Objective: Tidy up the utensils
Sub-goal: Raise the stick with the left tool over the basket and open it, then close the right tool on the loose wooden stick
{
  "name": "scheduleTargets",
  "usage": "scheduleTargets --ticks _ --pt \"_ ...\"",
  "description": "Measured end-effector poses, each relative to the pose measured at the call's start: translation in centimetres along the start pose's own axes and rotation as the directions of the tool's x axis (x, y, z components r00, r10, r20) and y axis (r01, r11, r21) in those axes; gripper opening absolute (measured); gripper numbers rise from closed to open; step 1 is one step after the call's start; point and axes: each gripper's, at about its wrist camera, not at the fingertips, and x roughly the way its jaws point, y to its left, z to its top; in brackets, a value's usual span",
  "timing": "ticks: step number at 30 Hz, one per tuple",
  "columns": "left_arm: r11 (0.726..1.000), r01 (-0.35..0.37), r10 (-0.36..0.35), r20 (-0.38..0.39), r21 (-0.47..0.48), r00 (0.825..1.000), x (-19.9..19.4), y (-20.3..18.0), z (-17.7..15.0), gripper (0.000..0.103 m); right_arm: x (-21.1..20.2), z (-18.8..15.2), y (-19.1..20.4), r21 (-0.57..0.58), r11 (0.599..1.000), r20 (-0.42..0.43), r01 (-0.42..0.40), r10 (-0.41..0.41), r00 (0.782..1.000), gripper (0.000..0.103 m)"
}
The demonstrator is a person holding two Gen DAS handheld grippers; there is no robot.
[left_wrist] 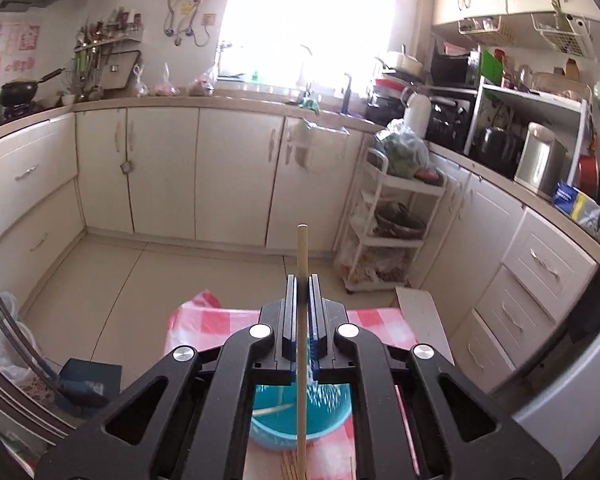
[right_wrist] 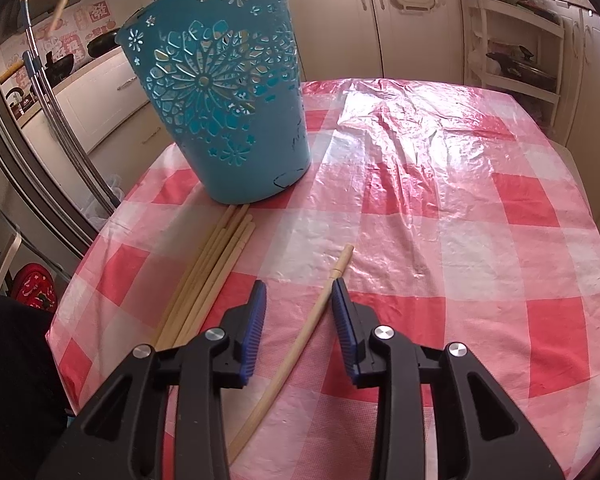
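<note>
We are starting at the left gripper point(left_wrist: 302, 312), whose jaws are clamping tight on a single chopstick point(left_wrist: 302, 264); the stick is standing nearly upright between the pads, its blunt end sticking up past the fingertips and its lower length running down toward the blue basket point(left_wrist: 300, 432) that is showing directly beneath the claw. So for the coming move, we are judging that this stick is lying right over the basket's open mouth, long axis close to vertical, and only a lowering and a release seem to be left. Inside the basket another pale stick appears to be lying already. Moving outward, the right gripper point(right_wrist: 299, 316) is hanging partly open just above the checked tablecloth point(right_wrist: 460, 240), holding nothing, with a loose chopstick point(right_wrist: 300, 336) lying on the cloth between its pads, untouched as far as we can tell. That stick is lying in front of the basket, its thick end slanting away past the basket's right side. A bundle of chopsticks point(right_wrist: 208, 276) is resting just in front of the basket, ends nearly touching its base.
</note>
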Motion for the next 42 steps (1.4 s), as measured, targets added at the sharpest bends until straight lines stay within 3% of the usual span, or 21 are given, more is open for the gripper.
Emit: scheduleTargets --ticks 3,7,16,19,20,22,24,28,30,33,37,42 --pt "0.998 -0.056 0.058 0.077 -0.029 0.995 1.8 0.1 0.7 0.005 0.0 0.0 0.0 0.002 1.000 0.000 -0.006 0.006 1.000 0.036" --pt "0.992 -0.121 0.124 0.110 -0.038 0.986 4.5 0.3 0.5 0.005 0.1 0.0 0.1 -0.003 1.000 -0.001 -0.007 0.007 1.000 0.037" --pt "0.982 -0.188 0.187 -0.046 -0.012 0.981 9.5 1.5 -4.0 0.005 0.1 0.1 0.2 -0.007 1.000 -0.002 -0.006 0.006 1.000 0.039" --pt "0.980 -0.198 0.197 -0.077 -0.004 0.977 8.8 2.1 -5.5 0.018 0.2 0.0 0.3 -0.009 1.000 -0.002 -0.003 0.003 1.000 0.039" --pt "0.979 -0.202 0.201 -0.077 -0.006 0.976 8.3 2.4 -5.9 0.029 0.2 0.0 0.3 -0.011 1.000 -0.002 -0.002 0.002 1.000 0.039" --pt "0.975 -0.221 0.220 -0.059 -0.014 0.974 6.6 3.1 -6.8 0.049 0.2 0.0 0.3 -0.012 1.000 -0.002 -0.001 0.001 1.000 0.039" --pt "0.972 -0.235 0.234 -0.035 -0.023 0.972 4.5 3.9 -7.6 0.056 0.0 -0.1 0.3 -0.007 1.000 -0.004 0.000 0.000 1.000 0.039" --pt "0.952 -0.296 0.298 0.012 -0.082 0.955 1.1 6.7 -9.5 0.080 -0.3 -0.3 0.1 0.001 1.000 -0.006 0.012 -0.012 1.000 0.037" --pt "0.937 -0.326 0.329 0.007 -0.124 0.944 0.3 8.7 -10.9 0.081 -0.2 -0.3 0.2 -0.014 0.999 -0.011 0.053 -0.053 0.999 0.025" --pt "0.915 -0.356 0.350 -0.061 -0.188 0.935 0.9 11.7 -12.6 0.081 -0.2 -0.2 0.8 -0.101 0.990 -0.035 0.097 -0.101 0.994 0.010" --pt "0.890 -0.383 0.359 -0.136 -0.247 0.923 1.8 14.6 -14.1 0.081 -0.4 -0.2 1.3 -0.197 0.979 -0.110 0.048 -0.071 0.991 0.006" --pt "0.895 -0.364 0.340 -0.133 -0.258 0.931 1.7 14.7 -14.3 0.081 -0.2 -0.1 1.8 -0.214 0.972 -0.138 0.100 -0.131 0.982 0.006"
